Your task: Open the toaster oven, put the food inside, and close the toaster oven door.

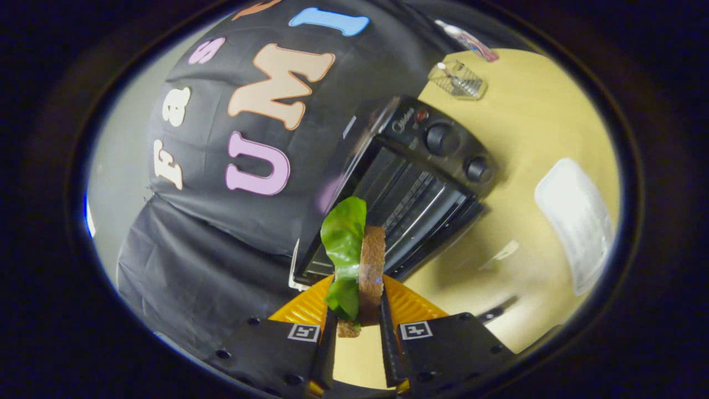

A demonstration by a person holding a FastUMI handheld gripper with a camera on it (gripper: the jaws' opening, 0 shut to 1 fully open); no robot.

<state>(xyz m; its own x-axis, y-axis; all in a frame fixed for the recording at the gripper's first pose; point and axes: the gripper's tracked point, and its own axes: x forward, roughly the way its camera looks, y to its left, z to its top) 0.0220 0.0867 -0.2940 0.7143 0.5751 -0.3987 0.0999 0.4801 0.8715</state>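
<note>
While the claw (357, 327) was clenched on the food (360, 266), both of its fingers pressed against the sides of a sandwich-like stack: a thick brown slice of bread with a coarse, grainy crust on one side and a smooth, glossy green lettuce leaf on the other, the leaf curling up past the bread. The stack stood on edge between the fingers, lifted above an orange plate (407, 305) with a ribbed, fluted rim that lay just beyond the fingertips. Beyond the plate stood the toaster oven (410, 188), a boxy black metal appliance with its door (443, 233) swung down and open, the wire rack inside catching light. Two round knobs (440, 138) sat on its matte control panel. The oven rested on a smooth pale-yellow desk (532, 116). Farther off on the desk lay a small wire basket (458, 80), and to one side a white, ridged rectangular tray (576, 221), well apart from the oven.
</note>
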